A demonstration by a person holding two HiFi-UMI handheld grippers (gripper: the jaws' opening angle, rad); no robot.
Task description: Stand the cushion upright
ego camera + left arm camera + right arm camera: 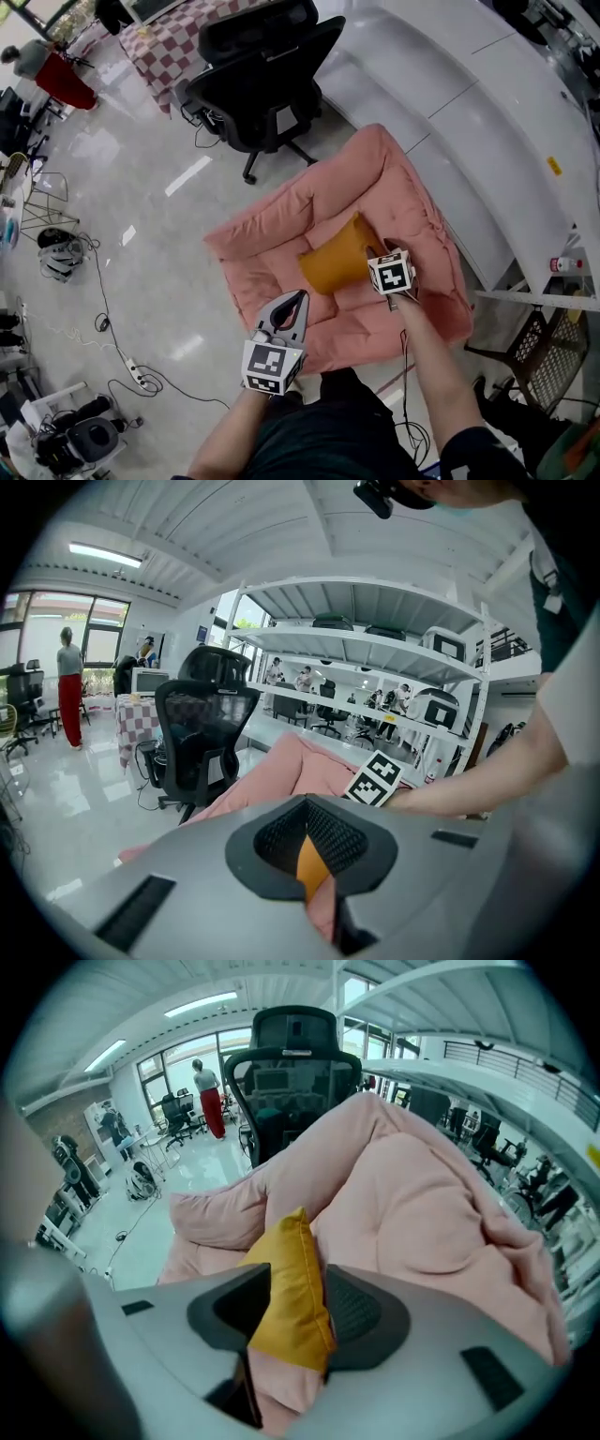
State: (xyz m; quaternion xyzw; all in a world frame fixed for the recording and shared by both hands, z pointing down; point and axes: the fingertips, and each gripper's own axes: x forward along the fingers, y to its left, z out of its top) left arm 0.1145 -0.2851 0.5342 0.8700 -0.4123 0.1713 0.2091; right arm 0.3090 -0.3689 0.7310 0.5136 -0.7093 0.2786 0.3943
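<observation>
A yellow-orange cushion (336, 262) lies in the middle of a big pink padded mat (272, 244) on the floor, with its right end raised. My right gripper (375, 255) is shut on that raised end. In the right gripper view the cushion (289, 1288) stands edge-up between the pads, with the pink mat (422, 1204) behind it. My left gripper (300, 300) hovers open over the mat's near edge, short of the cushion and holding nothing. A strip of the cushion (307, 862) shows through its gap in the left gripper view.
A black office chair (262, 75) stands just beyond the mat's far corner. White shelving (469, 103) runs along the right side. A power strip with cables (131, 370) lies on the floor at left. A wire basket (548, 361) sits at lower right.
</observation>
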